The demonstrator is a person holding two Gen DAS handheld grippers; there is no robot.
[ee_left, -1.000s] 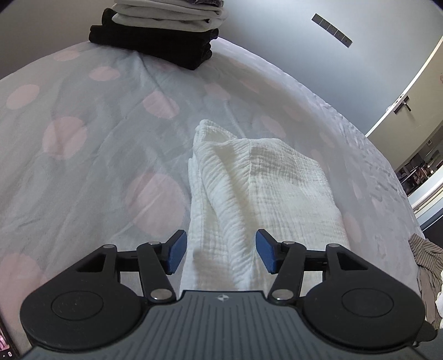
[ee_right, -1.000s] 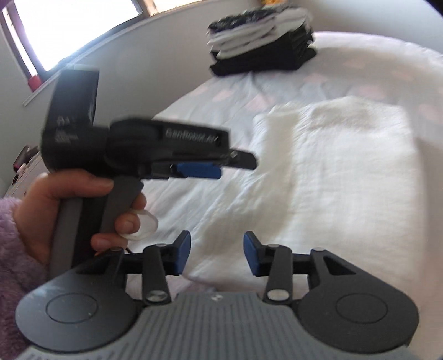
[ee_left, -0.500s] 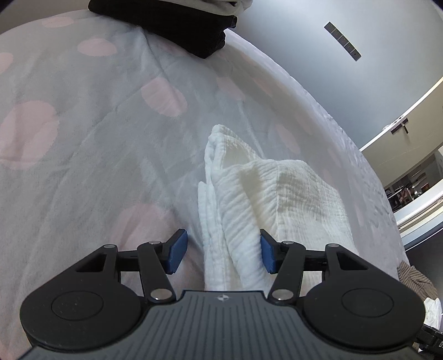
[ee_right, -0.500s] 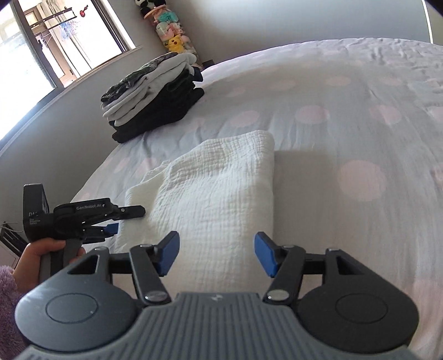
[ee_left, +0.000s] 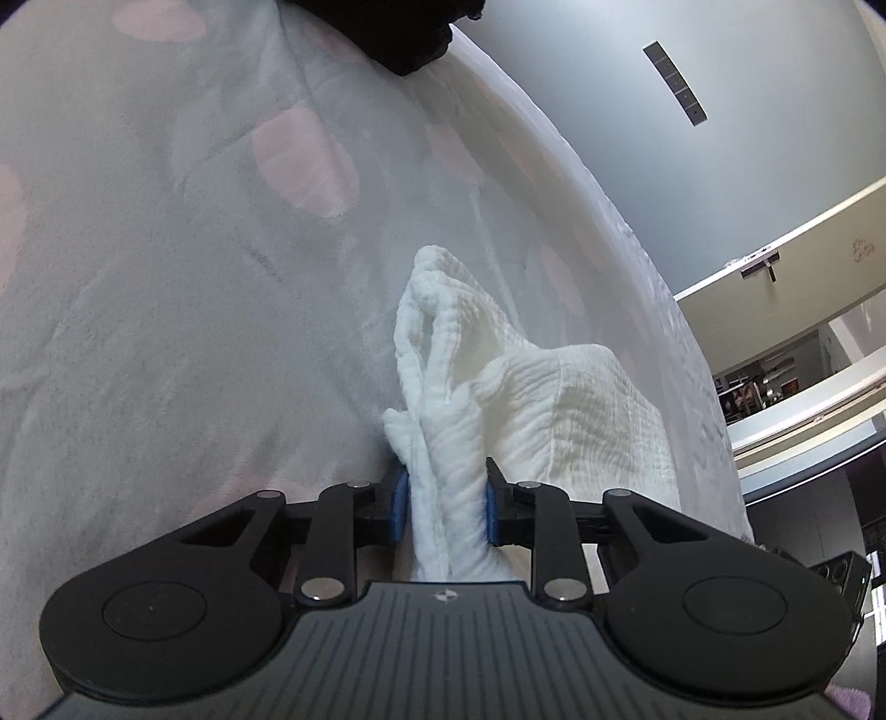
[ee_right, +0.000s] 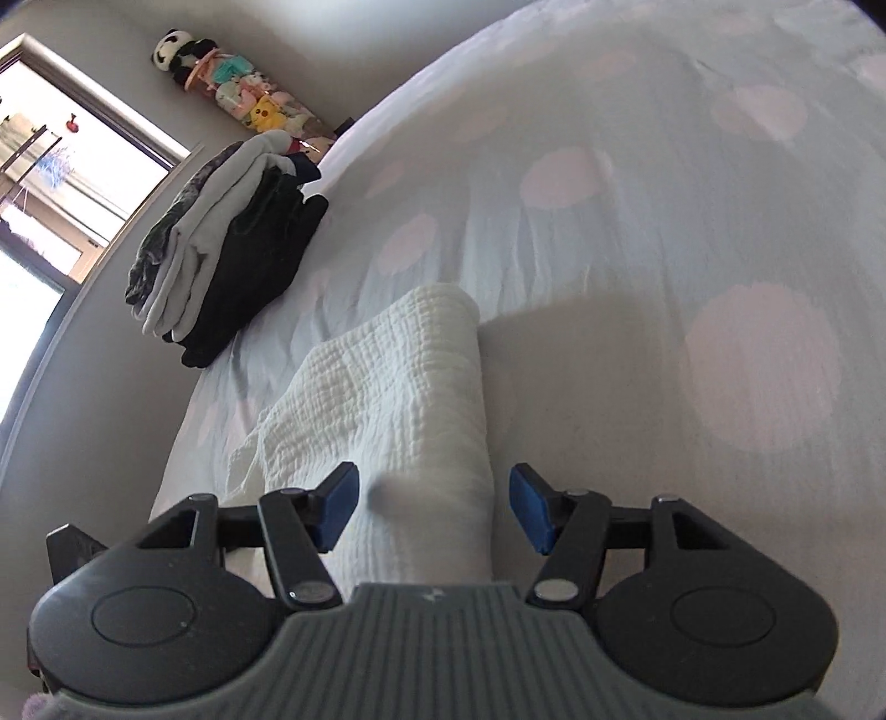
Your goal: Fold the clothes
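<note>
A folded white crinkled garment [ee_left: 554,399] lies on the bed. In the left wrist view my left gripper [ee_left: 443,509] has its jaws closing on the garment's bunched left edge, and both blue pads press against the cloth. The fabric rises in a ridge ahead of the fingers. In the right wrist view the same white garment [ee_right: 398,376] runs away from my right gripper [ee_right: 434,495]. This gripper stands open, straddling the garment's near right edge, with its pads apart from the cloth.
The bed cover [ee_right: 664,221] is pale with pink dots. A stack of folded dark and grey clothes [ee_right: 221,260] sits at the bed's far left edge, and its black bottom shows as the stack [ee_left: 398,33]. Plush toys [ee_right: 238,94] and a window [ee_right: 55,166] lie beyond.
My left gripper has come down onto the garment's left edge and closed on it, bunching the cloth. My right gripper swung round to the garment's right edge and widened.
</note>
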